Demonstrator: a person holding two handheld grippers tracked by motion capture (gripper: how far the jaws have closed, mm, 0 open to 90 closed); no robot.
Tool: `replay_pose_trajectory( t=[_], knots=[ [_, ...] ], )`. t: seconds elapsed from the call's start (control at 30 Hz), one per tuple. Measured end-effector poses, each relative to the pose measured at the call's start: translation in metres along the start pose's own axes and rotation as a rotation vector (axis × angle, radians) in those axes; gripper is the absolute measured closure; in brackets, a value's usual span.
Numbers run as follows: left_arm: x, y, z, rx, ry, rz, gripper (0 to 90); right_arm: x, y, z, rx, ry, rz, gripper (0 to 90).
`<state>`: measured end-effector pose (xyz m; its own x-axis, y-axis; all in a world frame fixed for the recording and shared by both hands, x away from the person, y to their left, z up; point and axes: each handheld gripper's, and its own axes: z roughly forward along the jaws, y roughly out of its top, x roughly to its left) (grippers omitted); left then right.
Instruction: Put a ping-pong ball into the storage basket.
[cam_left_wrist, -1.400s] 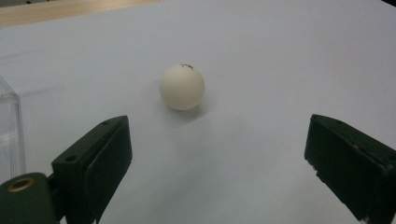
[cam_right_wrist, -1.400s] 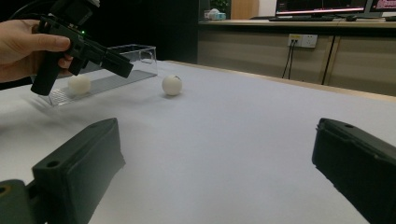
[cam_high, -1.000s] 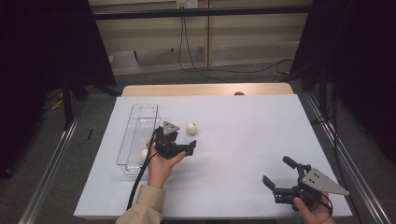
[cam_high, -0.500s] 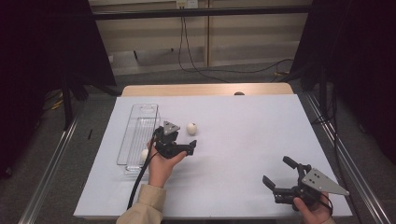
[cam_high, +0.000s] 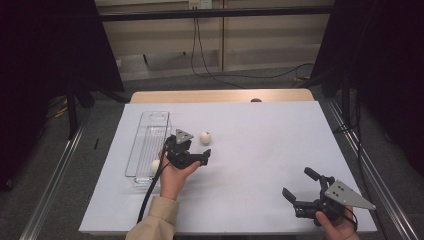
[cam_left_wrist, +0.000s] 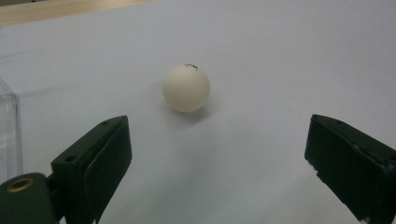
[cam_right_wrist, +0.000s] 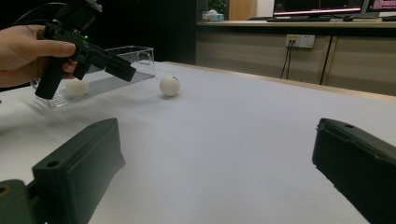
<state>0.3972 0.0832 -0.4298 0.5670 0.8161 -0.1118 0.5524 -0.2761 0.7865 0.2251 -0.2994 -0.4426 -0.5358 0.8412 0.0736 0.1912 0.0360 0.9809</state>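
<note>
Ahead of the left gripper: one white ball, taken as the landmark for all entries below.
Left gripper (cam_high: 199, 155): held low over the table sheet, just short of the ball, pointing toward it; jaws spread wide and released, nothing between them.
Left gripper, own view (cam_left_wrist: 219, 154): both jaws flank bare sheet; the ball sits beyond their tips, closer to the left jaw than to the right one, not touching either.
Ball (cam_high: 205, 136): resting on the sheet, free of any contact; a small dark mark shows on its top (cam_left_wrist: 186, 87).
Left hand (cam_high: 175, 175): wrapped around the gripper body, nearer the person than the ball.
Clear tray (cam_high: 141, 145): long transparent container lying to the left of the ball, near it but apart.
Second ball (cam_high: 155, 165): inside the tray, toward its near end, partly hidden behind the left gripper.
Table sheet (cam_high: 260, 145): white covering under the ball, tray and both grippers.
Right gripper (cam_high: 299, 186): well apart from the ball, at the near right corner of the sheet; jaws released and wide, empty.
Right gripper, own view (cam_right_wrist: 215, 172): ball (cam_right_wrist: 169, 86) seen far off, past the left jaw, beside the tray.
</note>
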Motion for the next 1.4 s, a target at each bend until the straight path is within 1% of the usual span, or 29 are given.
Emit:
replay_pose_trajectory(
  t=[0.2,0.37,0.47,0.5,0.6,0.67,0.73,0.8,0.9,0.93,1.03,1.2,1.4],
  knots=[
    [0.001,0.000,0.002,0.002,0.006,-0.004,7.4,0.000,0.000,0.001,0.003,0.003,-0.005,0.9],
    [0.001,0.000,0.004,0.004,0.009,0.002,7.4,0.000,0.000,0.001,0.003,0.002,0.000,0.9],
    [0.001,0.000,0.005,0.007,0.012,-0.001,7.4,0.000,0.000,0.001,0.003,0.004,-0.002,0.9],
    [0.001,0.000,0.005,0.008,0.014,0.004,7.5,0.000,0.000,0.001,0.003,0.003,-0.002,0.9],
    [0.000,0.000,0.007,0.002,0.013,-0.005,7.5,0.000,0.000,0.001,0.003,0.002,0.000,0.9],
    [0.001,0.000,0.008,0.007,0.016,0.000,7.5,0.000,0.000,0.000,0.003,0.003,0.000,0.9],
    [0.000,0.000,0.009,0.006,0.013,-0.006,7.6,0.000,0.000,0.001,0.002,0.003,-0.001,0.9],
    [0.001,0.000,0.010,0.014,0.016,0.000,7.6,0.000,0.000,0.001,0.003,0.003,-0.002,0.9],
    [0.001,-0.001,0.013,0.015,0.019,-0.010,7.5,0.000,0.000,0.001,0.002,0.003,-0.003,0.9],
    [0.001,-0.001,0.013,0.018,0.020,-0.005,7.6,0.001,0.000,0.001,0.001,0.003,-0.003,0.9],
    [0.001,-0.002,0.016,0.019,0.022,-0.013,7.5,0.000,0.000,0.001,0.002,0.003,-0.003,0.9],
    [0.001,-0.002,0.018,0.017,0.021,-0.006,7.6,0.000,0.000,0.000,0.001,0.004,0.000,1.0],
    [0.000,-0.001,0.020,0.017,0.023,-0.015,7.8,0.001,0.000,0.000,0.001,0.003,-0.001,0.9]
  ],
)
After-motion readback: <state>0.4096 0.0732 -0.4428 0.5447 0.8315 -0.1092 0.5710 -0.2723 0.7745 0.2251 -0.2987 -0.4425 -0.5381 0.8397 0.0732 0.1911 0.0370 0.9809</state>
